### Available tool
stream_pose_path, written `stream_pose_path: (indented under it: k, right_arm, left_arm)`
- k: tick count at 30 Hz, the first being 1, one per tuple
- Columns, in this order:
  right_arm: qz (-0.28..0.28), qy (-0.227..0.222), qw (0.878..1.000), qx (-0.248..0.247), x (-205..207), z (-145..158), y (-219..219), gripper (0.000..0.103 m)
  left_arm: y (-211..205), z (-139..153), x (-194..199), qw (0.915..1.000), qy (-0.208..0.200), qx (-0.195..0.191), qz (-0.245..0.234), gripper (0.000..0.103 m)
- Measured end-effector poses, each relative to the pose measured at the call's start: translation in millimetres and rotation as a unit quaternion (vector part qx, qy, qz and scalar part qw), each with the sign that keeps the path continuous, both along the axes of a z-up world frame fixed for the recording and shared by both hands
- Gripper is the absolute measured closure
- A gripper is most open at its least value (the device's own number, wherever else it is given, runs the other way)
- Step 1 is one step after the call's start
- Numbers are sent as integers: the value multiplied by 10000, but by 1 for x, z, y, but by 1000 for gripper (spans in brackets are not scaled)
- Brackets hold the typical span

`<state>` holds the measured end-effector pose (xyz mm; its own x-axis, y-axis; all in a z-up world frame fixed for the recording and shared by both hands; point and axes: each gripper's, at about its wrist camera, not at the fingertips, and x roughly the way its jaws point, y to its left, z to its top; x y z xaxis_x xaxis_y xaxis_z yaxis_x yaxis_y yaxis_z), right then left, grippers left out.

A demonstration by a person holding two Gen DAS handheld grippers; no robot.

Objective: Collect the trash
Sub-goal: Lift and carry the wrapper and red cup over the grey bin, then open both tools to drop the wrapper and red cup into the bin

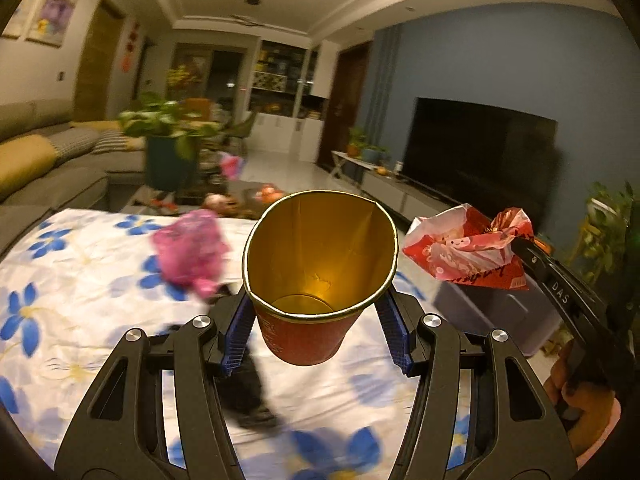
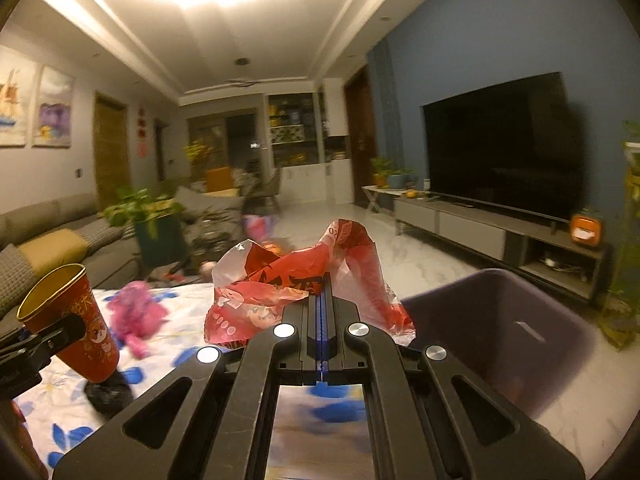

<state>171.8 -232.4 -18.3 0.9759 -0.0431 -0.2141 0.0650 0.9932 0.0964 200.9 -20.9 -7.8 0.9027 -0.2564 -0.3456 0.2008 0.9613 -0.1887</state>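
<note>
Pinching a red paper cup [image 1: 312,292] by its lower wall, the left gripper [image 1: 318,330] holds it lifted over the flowered tablecloth [image 1: 60,280], mouth tilted toward the camera; the rim looks squeezed oval, so the thin wall is probably light and easy to crush, and a hold low near the stiffer base seems wisest. On the right, the right gripper [image 2: 322,300] has its fingers pressed together on a crumpled red plastic wrapper [image 2: 280,288], limp and likely slippery, just left of the dark bin [image 2: 500,320]. A pink wrapper [image 1: 188,252] lies on the cloth, further left
</note>
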Motion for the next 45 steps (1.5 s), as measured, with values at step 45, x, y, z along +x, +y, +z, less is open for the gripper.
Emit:
stream_pose_path:
  k: [45]
  right_arm:
    - [-1435, 313, 9890, 196, 0, -30, -161, 90]
  left_arm:
    - [-259, -43, 81, 9713, 116, 165, -2368, 44]
